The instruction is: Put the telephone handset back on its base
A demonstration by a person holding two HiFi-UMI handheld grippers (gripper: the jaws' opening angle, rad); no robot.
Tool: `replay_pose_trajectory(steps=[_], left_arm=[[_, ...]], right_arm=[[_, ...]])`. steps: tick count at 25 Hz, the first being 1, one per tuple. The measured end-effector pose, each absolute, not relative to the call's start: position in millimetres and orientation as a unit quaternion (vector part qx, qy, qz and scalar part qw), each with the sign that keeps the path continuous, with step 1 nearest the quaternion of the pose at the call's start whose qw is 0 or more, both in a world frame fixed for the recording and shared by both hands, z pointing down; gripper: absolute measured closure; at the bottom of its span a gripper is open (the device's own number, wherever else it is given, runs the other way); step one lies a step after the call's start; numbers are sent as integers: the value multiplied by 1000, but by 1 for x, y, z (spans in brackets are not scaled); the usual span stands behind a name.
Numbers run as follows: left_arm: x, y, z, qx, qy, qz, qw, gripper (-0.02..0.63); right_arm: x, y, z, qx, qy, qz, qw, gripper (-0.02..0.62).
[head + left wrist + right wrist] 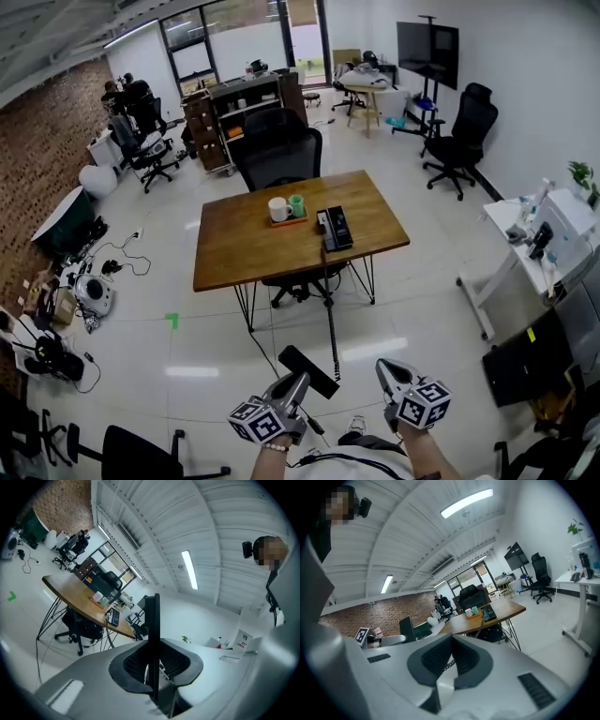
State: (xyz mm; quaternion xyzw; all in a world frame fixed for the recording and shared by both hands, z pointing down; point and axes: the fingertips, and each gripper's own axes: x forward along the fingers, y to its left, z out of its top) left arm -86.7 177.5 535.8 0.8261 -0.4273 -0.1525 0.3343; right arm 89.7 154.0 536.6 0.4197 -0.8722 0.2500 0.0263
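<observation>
The black telephone handset (308,369) is low in the head view, held above the floor well short of the table. My left gripper (294,386) is shut on it. In the left gripper view the handset (152,620) stands edge-on between the pads. Its coiled cord (331,309) runs up to the black telephone base (336,228) on the wooden table (244,248). My right gripper (395,377) hangs beside the left one, shut and holding nothing. The right gripper view shows the base (489,612) on the far table and the pads (436,656) nearly together.
A small tray with two cups (288,208) sits left of the base. One black office chair (279,150) stands behind the table, another (300,281) under it. A white desk (525,239) is at the right, floor clutter (84,286) at the left.
</observation>
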Motion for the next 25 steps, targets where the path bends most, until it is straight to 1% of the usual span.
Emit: replay_pose_trajectory(steps=[25], left_arm=[[-86, 170, 536, 822, -431, -153, 339, 537]], right_arm=[[90, 146, 541, 418, -871, 257, 24, 595]])
